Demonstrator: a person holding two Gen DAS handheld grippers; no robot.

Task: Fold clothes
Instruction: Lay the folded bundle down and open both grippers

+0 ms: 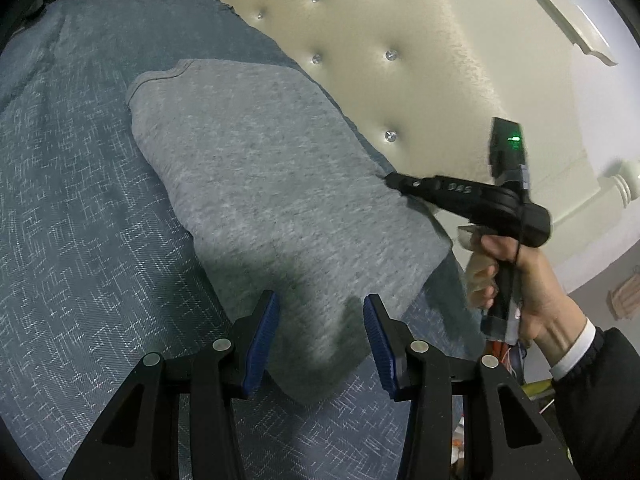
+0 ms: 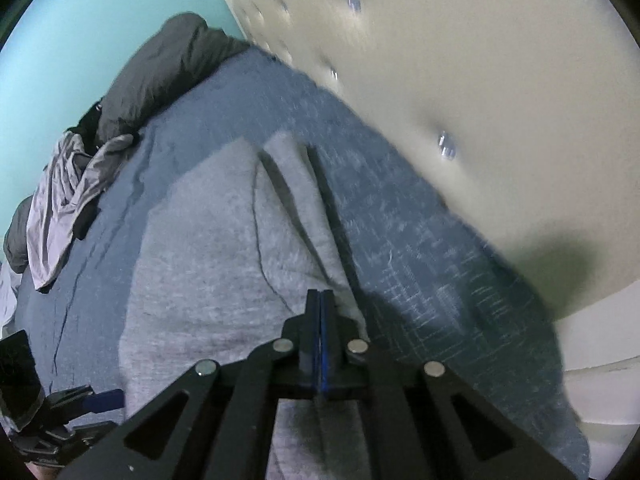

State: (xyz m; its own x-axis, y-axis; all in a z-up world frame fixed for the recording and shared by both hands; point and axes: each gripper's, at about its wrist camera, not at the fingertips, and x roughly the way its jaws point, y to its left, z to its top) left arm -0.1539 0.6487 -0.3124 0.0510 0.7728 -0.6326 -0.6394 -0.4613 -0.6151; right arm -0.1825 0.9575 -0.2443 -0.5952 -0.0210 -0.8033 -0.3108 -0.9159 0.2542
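A grey knit garment (image 1: 256,168) lies folded into a long shape on the blue bedspread (image 1: 80,248). My left gripper (image 1: 322,322) is open. Its blue pads stand on either side of the garment's near end without pressing on it. My right gripper (image 1: 394,180), held by a person's hand (image 1: 536,280), is at the garment's far right edge. In the right wrist view the right gripper (image 2: 320,296) is shut, with its jaws together on that edge of the garment (image 2: 208,248). The left gripper's fingers (image 2: 102,398) show at the lower left.
A cream tufted headboard (image 1: 400,40) runs close along the far side of the garment. A dark grey duvet (image 2: 168,68) and a crumpled pale garment (image 2: 64,200) lie at the far end of the bed. Bare bedspread stretches to the left.
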